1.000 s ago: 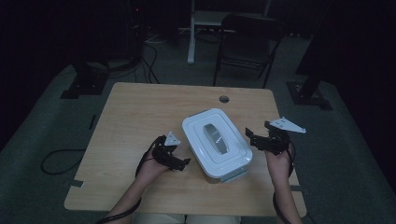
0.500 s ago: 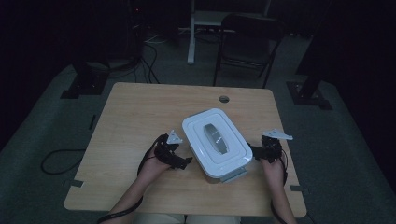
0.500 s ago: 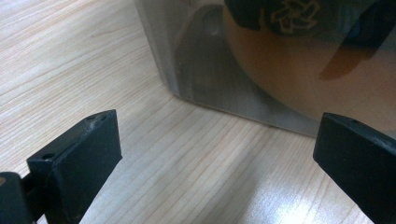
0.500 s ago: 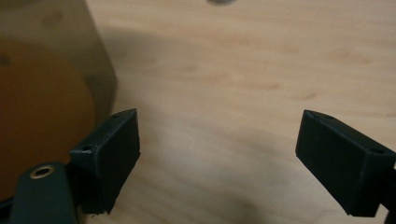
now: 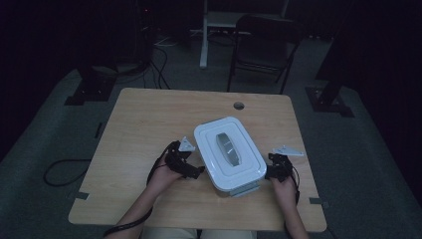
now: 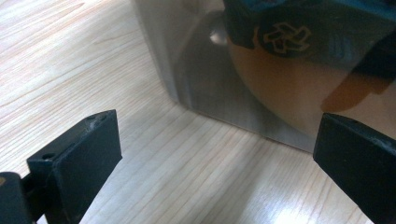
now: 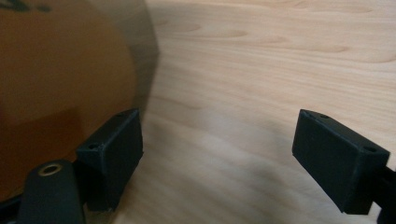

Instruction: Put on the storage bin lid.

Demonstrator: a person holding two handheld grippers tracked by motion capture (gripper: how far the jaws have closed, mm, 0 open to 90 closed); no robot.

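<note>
1. Table (image 5: pixel 149 124): light wood top, seen from the high view. A cable hole (image 5: pixel 239 105) sat near the far edge.
2. Left gripper (image 5: pixel 191 169): held low at the left long side of the container, just beside its wall. In the left gripper view the jaws were spread wide, nothing between them but bare wood, with the container's corner straight ahead.
3. Container (image 5: pixel 229 152): white-lidded box with a translucent body, parked on the table near the person's edge, skewed to the table edges. A handle recess (image 5: pixel 228 148) was set in the lid's middle. Orange and dark blue contents were visible through the wall (image 6: pixel 280 84).
4. Right gripper (image 5: pixel 271 172): placed at the container's near right corner. In the right gripper view the jaws were also wide apart, one jaw right beside the wall (image 7: pixel 140 60); contact could not be told.
5. Step judged: both grippers were being brought to opposite sides of the container, no grip made yet.
6. Next move judged: a hold on each side, probably the rim or a latch, would be needed, with both sides closed evenly so the box isn't pushed or twisted.
</note>
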